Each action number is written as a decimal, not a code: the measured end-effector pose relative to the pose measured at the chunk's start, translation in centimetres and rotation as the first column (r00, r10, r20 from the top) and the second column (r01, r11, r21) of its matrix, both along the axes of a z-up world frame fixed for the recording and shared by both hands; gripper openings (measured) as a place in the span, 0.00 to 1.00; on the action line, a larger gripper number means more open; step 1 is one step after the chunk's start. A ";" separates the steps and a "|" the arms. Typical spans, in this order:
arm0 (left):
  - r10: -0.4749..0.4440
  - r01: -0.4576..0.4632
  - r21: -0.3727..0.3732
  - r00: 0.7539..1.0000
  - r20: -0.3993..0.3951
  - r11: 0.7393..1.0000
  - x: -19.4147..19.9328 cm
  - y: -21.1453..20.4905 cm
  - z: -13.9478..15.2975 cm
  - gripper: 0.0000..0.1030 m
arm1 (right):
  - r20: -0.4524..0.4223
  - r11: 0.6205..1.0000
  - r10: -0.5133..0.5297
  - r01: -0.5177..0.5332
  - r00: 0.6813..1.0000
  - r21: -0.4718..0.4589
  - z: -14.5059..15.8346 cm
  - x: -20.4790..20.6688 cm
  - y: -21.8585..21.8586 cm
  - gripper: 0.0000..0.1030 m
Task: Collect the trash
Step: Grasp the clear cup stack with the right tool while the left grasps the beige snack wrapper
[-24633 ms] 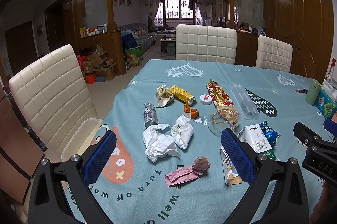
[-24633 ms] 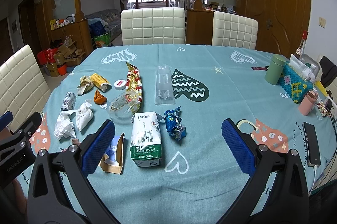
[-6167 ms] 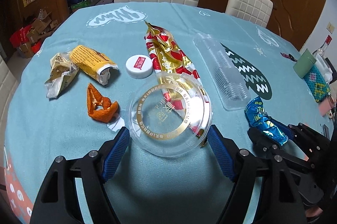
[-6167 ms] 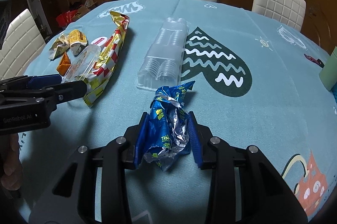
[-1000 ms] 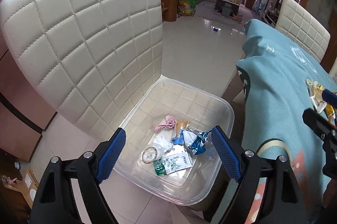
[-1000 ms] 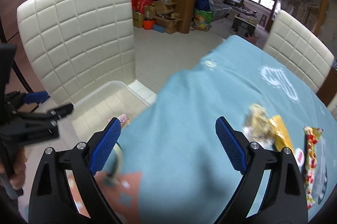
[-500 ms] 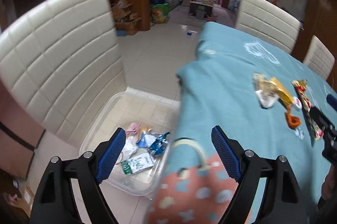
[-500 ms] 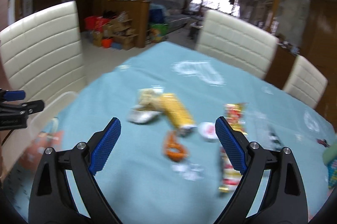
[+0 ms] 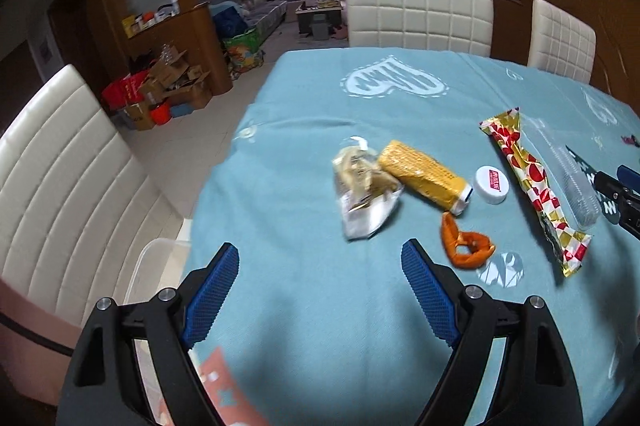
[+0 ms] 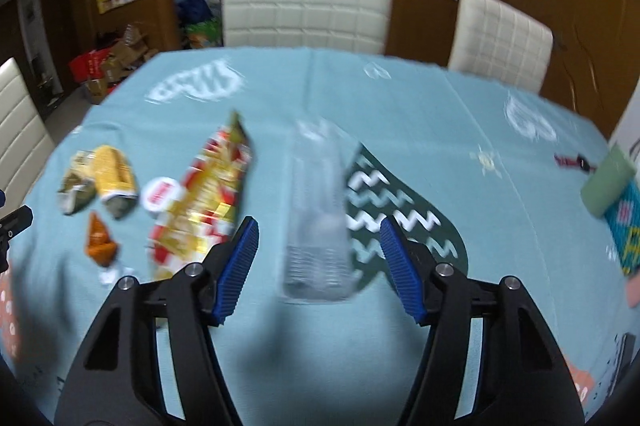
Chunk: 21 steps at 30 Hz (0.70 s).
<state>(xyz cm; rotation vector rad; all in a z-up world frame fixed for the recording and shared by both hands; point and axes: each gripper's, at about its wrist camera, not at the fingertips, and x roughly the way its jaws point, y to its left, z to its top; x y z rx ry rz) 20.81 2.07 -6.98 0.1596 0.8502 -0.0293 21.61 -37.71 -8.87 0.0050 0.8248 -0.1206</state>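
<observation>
The left gripper hangs wide open and empty, short of the crumpled silver-and-yellow wrapper. Right of that wrapper lies the clear ribbed plastic tray, long axis running away from the right gripper, whose closing jaws flank its near end without contact.

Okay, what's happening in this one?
A person with a gripper in each hand is clearing trash off a table covered in a blue cloth. The right gripper is closing over a clear plastic tray without gripping it yet. The left gripper hangs open and empty above the cloth, short of a crumpled wrapper. A yellow packet, white cap, orange peel and a long red-and-gold wrapper are not yet collected.
</observation>
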 end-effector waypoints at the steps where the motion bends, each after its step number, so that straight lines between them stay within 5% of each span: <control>1: -0.006 0.006 0.007 1.000 -0.004 1.000 0.4 -0.5 -0.3 0.79 | -0.010 1.000 -0.005 0.005 1.000 0.007 -0.5 0.5 -0.6 0.62; 11: -0.023 0.028 0.105 0.999 -0.047 0.994 5.3 -3.5 -3.7 0.79 | -0.025 0.999 -0.030 0.030 0.999 -0.018 -2.7 3.5 -2.0 0.62; 21: -0.001 0.003 0.043 0.999 -0.054 0.999 7.0 -2.5 -4.7 0.79 | -0.018 0.998 -0.001 0.002 1.000 0.056 -2.4 3.6 -1.4 0.52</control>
